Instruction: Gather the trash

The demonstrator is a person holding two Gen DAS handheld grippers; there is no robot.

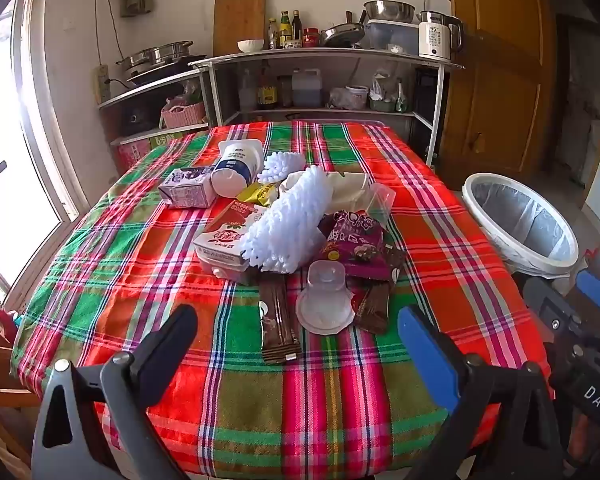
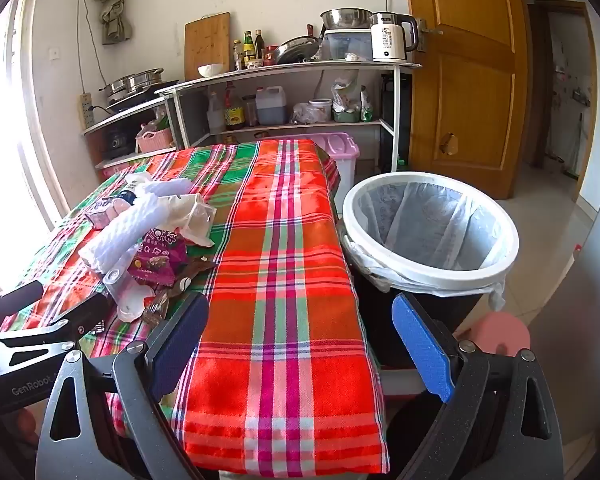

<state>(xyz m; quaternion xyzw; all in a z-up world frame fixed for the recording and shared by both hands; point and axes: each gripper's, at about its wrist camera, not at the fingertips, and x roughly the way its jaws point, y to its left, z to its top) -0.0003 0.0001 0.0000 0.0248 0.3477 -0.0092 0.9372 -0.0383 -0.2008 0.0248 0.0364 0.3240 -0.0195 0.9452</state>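
A heap of trash lies mid-table on the plaid cloth (image 1: 140, 264): a white foam net (image 1: 288, 220), a purple snack bag (image 1: 356, 244), a clear plastic cup (image 1: 325, 300) on its side, a brown wrapper (image 1: 278, 326), a red-white carton (image 1: 224, 244), a purple milk carton (image 1: 188, 188) and a white bottle (image 1: 234, 166). My left gripper (image 1: 300, 340) is open and empty, just short of the cup and wrapper. My right gripper (image 2: 300, 340) is open and empty over the table's right part. The trash bin (image 2: 432, 224) with a white liner stands right of the table.
A kitchen shelf (image 1: 324, 56) with pots, bottles and a kettle (image 1: 436, 38) stands behind the table. A wooden door (image 2: 460, 80) is at the right. A pink bin (image 2: 340, 148) stands behind the table. A window is at the left.
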